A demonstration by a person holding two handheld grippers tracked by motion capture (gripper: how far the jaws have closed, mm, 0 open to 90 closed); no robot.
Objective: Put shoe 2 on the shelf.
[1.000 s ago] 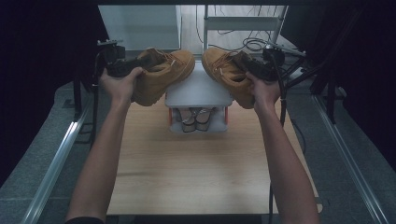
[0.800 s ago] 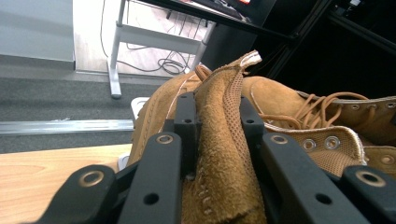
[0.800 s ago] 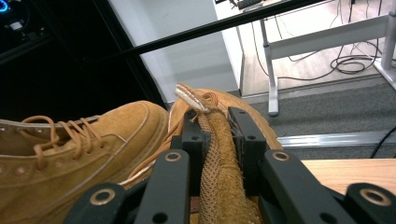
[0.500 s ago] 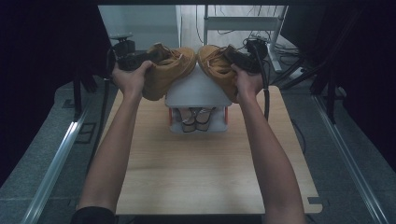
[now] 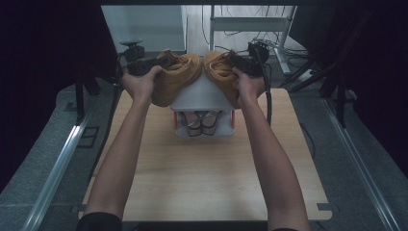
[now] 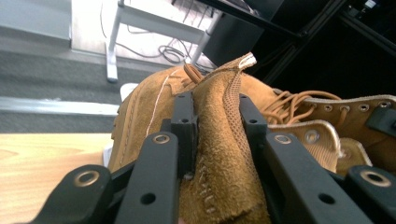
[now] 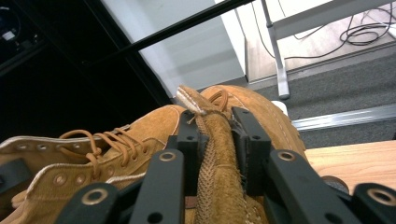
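Note:
Two tan suede lace-up boots meet toe to toe over a white shoe rack point(image 5: 202, 94). The left boot point(image 5: 178, 77) hangs from my left gripper point(image 5: 159, 62), shut on its heel collar point(image 6: 219, 154) with a jaw on each side point(image 6: 217, 107). My right gripper point(image 5: 238, 60) grips the right boot point(image 5: 219, 67) the same way. Its jaws have just been opening a little, but the collar point(image 7: 212, 163) still sits pinched between the pads point(image 7: 215, 126). Each gripper view also shows the other boot point(image 6: 327, 121) point(image 7: 116, 140) alongside.
The rack stands at the far middle of the wooden table point(image 5: 202, 178), with a pair of sandals point(image 5: 202, 122) on its lower shelf. Metal rails run along both sides. A white desk frame and cables point(image 5: 250, 29) lie beyond the table.
Both hands have moved inward and away from the person, bringing the two boots from apart to toe-to-toe over the rack.

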